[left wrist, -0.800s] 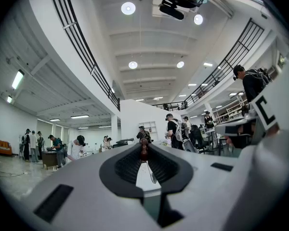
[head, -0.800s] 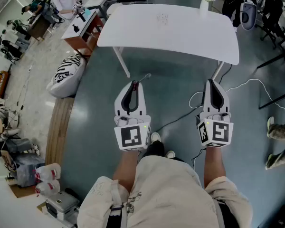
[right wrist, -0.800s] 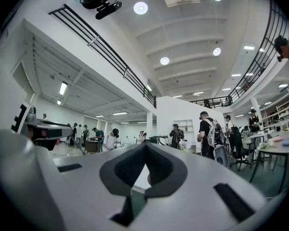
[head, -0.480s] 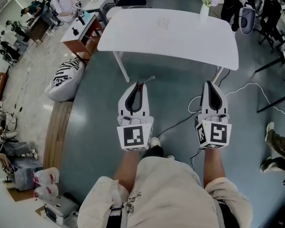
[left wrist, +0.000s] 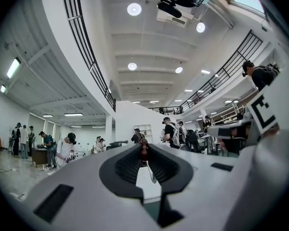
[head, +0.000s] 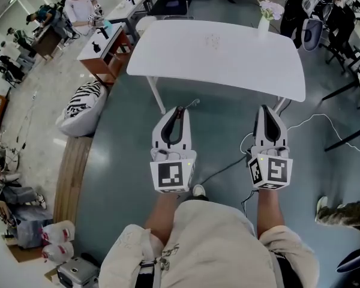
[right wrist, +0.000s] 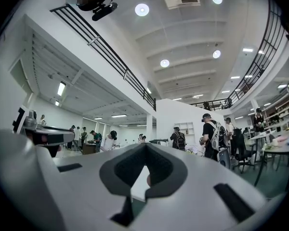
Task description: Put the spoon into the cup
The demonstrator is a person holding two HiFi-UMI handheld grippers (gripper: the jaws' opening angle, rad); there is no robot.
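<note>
While the white table (head: 240, 59) lies ahead of both tools, the spoon (head: 190, 104) is clamped by the left gripper (head: 179, 109); the right gripper (head: 267, 108) is closed, empty.

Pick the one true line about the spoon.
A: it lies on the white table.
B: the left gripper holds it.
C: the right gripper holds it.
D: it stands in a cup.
B: the left gripper is shut on the spoon, which sticks out past its tips. The right gripper is shut with nothing between its jaws.
</note>
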